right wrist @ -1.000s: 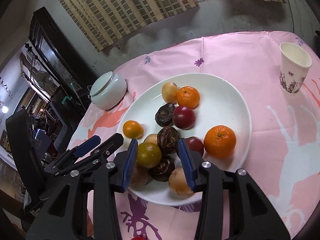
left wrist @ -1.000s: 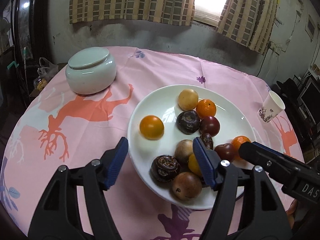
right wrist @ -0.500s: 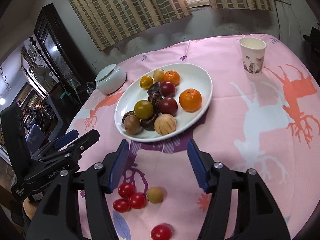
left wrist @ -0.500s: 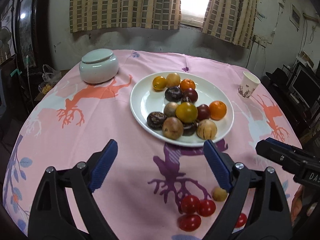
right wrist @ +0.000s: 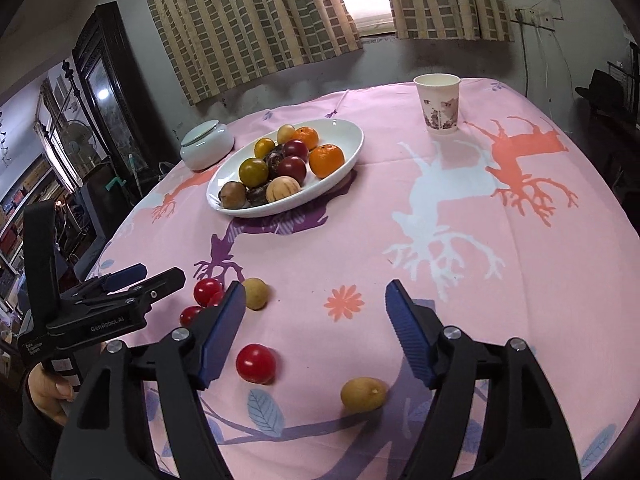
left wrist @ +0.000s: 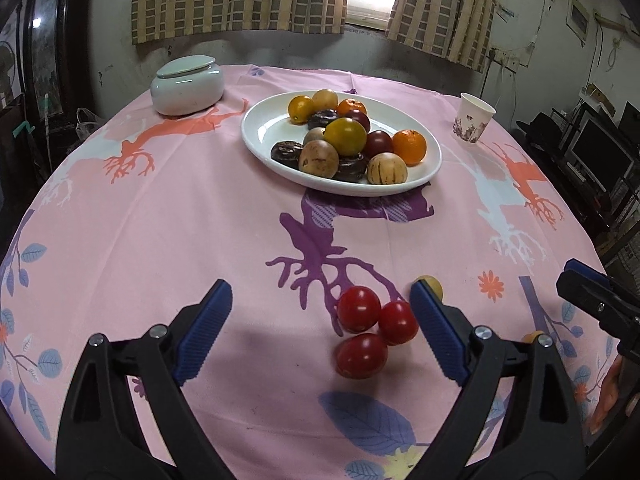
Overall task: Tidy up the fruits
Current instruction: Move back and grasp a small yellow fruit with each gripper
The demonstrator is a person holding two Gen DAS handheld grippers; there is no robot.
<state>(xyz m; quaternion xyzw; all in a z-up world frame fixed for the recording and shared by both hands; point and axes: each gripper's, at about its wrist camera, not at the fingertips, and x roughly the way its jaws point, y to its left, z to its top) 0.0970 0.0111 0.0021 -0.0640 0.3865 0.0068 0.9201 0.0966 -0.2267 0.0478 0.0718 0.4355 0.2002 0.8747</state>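
Left gripper (left wrist: 320, 312) jaws spread, just been opening, nothing clamped; three red tomatoes (left wrist: 362, 332) between its fingers. Right gripper (right wrist: 316, 320) likewise, empty; red tomato (right wrist: 255, 363), yellow fruit (right wrist: 363, 395) just ahead. Tomatoes likely light, smooth, bruisable: squeeze gently across middle. Plate (left wrist: 260, 132) farther ahead. Pink tablecloth (right wrist: 500, 280), soft; fruit may roll.

The only lettering clear enough to read is "GenRobot.AI", printed in pale letters along the side of the black left gripper (right wrist: 120, 278) as the right wrist view shows it. Below that, on the same body, sit two or three smaller lines of pale print, too small to make out. The paper cup (right wrist: 438, 104) carries a printed pattern, no legible words.
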